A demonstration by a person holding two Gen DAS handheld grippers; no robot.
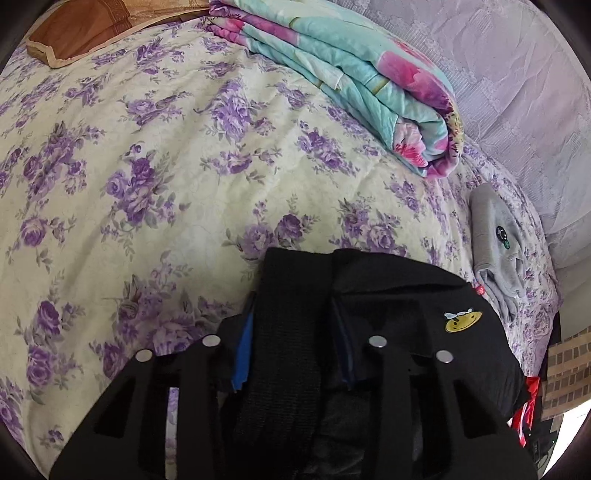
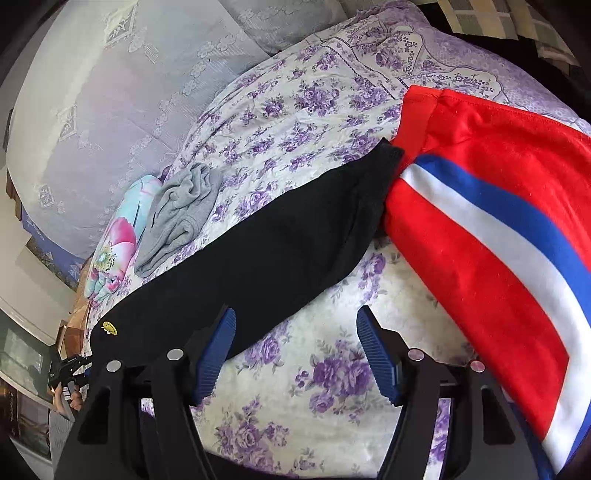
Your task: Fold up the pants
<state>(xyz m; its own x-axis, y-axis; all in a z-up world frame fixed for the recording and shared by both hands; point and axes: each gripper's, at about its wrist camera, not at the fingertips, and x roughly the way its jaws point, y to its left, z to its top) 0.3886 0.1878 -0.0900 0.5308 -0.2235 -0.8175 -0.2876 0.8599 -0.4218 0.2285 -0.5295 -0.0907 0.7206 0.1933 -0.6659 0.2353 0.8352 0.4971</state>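
Black pants [image 1: 406, 295] with a yellow smiley patch [image 1: 463, 320] lie on the floral bed sheet [image 1: 147, 184]. My left gripper [image 1: 291, 354] is shut on their ribbed waistband, which runs up between the blue pads [image 1: 242, 350]. In the right wrist view the black pants [image 2: 277, 236] stretch in a long band from lower left to upper right, with the smiley patch [image 2: 109, 327] near the left end. My right gripper [image 2: 295, 350] is open over bare sheet. Its left finger overlaps the pants' near edge and nothing is between the pads.
A red garment [image 2: 480, 221] with white and blue stripes lies at the right, touching the pants' far end. A crumpled grey garment [image 1: 495, 240] and a folded teal-pink quilt [image 1: 351, 74] sit near the lace-covered headboard. A brown pillow [image 1: 74, 33] is far left.
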